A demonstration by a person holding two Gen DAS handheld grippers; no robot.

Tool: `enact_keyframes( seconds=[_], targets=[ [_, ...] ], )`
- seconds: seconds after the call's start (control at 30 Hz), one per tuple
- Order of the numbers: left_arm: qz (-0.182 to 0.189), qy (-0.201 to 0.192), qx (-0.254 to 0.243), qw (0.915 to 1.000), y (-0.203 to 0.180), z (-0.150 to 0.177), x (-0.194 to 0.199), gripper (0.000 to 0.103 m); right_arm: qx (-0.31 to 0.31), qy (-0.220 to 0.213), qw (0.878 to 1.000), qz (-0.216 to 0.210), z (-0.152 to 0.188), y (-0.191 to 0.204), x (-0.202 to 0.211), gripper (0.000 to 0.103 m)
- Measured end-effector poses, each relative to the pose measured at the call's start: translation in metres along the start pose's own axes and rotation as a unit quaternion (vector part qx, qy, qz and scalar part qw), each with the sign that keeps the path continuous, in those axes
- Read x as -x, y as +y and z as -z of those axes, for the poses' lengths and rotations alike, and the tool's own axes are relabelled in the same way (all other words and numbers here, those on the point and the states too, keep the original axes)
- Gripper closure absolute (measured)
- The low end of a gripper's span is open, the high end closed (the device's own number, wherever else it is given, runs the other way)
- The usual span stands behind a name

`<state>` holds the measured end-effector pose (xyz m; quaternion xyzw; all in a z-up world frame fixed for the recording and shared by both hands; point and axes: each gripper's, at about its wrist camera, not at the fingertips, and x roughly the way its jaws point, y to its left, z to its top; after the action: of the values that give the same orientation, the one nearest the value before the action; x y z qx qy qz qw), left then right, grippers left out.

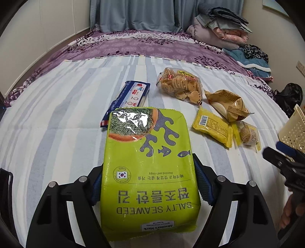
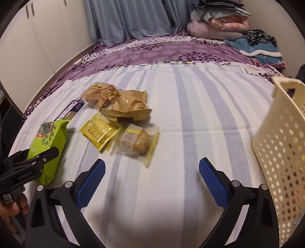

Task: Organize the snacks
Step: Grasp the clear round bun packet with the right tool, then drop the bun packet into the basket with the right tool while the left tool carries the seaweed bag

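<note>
While six snack packs lie on the bed (image 1: 57,114), the left hand-held gripper (image 1: 150,183) clamps the green seaweed pack (image 1: 148,171); the right hand-held gripper (image 2: 151,171) gapes empty beside one basket (image 2: 282,152).

Folded blankets (image 1: 219,24) lie stacked before grey-blue curtains (image 1: 137,15), beside white cupboards (image 2: 38,38).

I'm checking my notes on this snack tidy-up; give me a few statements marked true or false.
1. The left gripper has the green seaweed pack between its fingers. True.
2. The right gripper holds a yellow packet. False: its jaws are open and empty.
3. The cream basket is on the right edge of the right wrist view. True.
4. The cracker bag lies in the basket. False: it lies on the striped sheet.
</note>
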<state>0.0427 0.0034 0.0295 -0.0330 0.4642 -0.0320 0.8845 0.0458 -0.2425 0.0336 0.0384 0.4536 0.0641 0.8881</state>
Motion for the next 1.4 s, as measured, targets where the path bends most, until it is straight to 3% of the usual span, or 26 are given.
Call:
enact_keyframes(
  seconds=[0.6,0.77,0.93,1.03,1.4],
  targets=[
    [0.003,-0.035,0.038,0.9986,0.027,0.007,0.041,0.024,0.023,0.030,0.999,0.021,-0.025,0.020,-0.049,0.006],
    [0.004,-0.038,0.038,0.9985,0.026,0.007,0.042,0.024,0.037,0.027,0.999,0.028,-0.023,0.020,-0.044,0.021],
    [0.006,-0.039,0.036,0.9986,0.024,0.006,0.044,0.024,0.026,0.028,0.999,0.017,-0.021,0.009,-0.035,0.045],
    [0.006,-0.040,0.034,0.9986,0.024,0.006,0.045,0.024,0.016,0.027,0.999,0.007,-0.018,0.004,-0.029,0.050],
    [0.012,-0.051,0.027,0.9983,0.019,0.005,0.055,0.024,0.008,-0.002,1.000,-0.022,-0.004,0.002,0.013,0.051]
  ],
)
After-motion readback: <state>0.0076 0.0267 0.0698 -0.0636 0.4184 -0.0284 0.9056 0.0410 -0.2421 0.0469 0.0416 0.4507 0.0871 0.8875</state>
